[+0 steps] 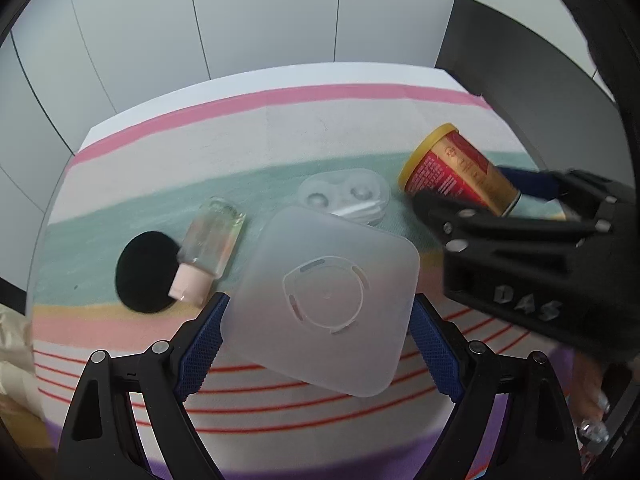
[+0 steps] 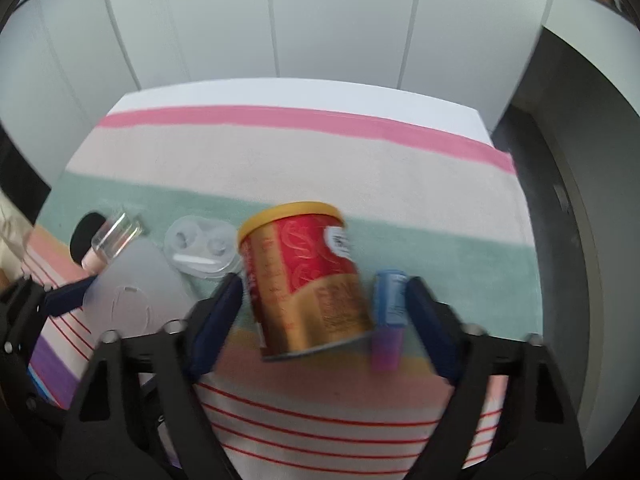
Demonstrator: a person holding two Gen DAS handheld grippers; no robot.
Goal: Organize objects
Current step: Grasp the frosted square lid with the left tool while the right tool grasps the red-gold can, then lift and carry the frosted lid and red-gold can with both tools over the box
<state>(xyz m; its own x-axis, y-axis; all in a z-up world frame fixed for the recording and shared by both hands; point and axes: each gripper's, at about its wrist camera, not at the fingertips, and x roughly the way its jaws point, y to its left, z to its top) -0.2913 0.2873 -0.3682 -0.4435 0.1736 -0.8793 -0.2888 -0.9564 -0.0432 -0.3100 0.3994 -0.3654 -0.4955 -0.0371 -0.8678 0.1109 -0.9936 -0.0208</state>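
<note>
Left gripper (image 1: 318,312) fingers clamp the frosted square lid (image 1: 326,300), frame centre. Right gripper (image 2: 320,308) fingers straddle the red-gold can (image 2: 308,276), right pad clear of it; grip unclear.

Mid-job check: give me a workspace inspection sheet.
Surface: striped cloth, lying flat.
Job's things: frosted lid; tilted red can; clear bottle overlapping black disc; clear case; small blue item beside the can.
Clutter: nothing seen.
Grippers: left tongs closed on the frosted lid; right tongs around the red can, grip unclear in blur.
Cables: nothing seen.
Surroundings: white panelled wall.
</note>
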